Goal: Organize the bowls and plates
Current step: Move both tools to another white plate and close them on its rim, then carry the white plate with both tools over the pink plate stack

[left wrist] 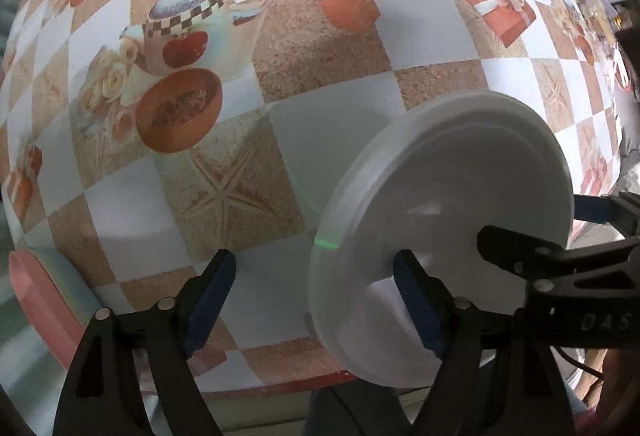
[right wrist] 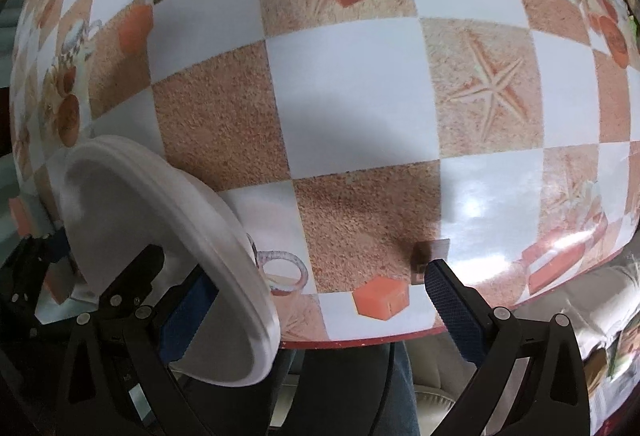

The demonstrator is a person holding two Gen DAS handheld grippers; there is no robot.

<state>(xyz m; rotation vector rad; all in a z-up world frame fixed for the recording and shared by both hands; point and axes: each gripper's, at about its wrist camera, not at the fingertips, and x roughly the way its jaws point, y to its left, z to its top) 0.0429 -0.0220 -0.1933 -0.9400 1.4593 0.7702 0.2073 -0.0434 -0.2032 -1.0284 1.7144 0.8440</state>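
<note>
A white plate (left wrist: 452, 232) stands tilted on edge above the table's front edge, squeezed between the two grippers' inner fingers. In the left wrist view my left gripper (left wrist: 316, 300) is open, and its right finger (left wrist: 416, 308) presses the plate's face. The right gripper's black finger (left wrist: 520, 256) touches the plate from the right. In the right wrist view the plate (right wrist: 160, 236) is at the lower left. My right gripper (right wrist: 320, 304) is open, with its left finger (right wrist: 188, 316) against the plate. Neither gripper is closed on it.
The table (right wrist: 340, 95) is covered with a checked cloth printed with starfish, gift boxes, a teapot and a bowl. A pink and pale green rim (left wrist: 36, 296) shows at the lower left of the left wrist view. The table's front edge (right wrist: 380, 338) is near.
</note>
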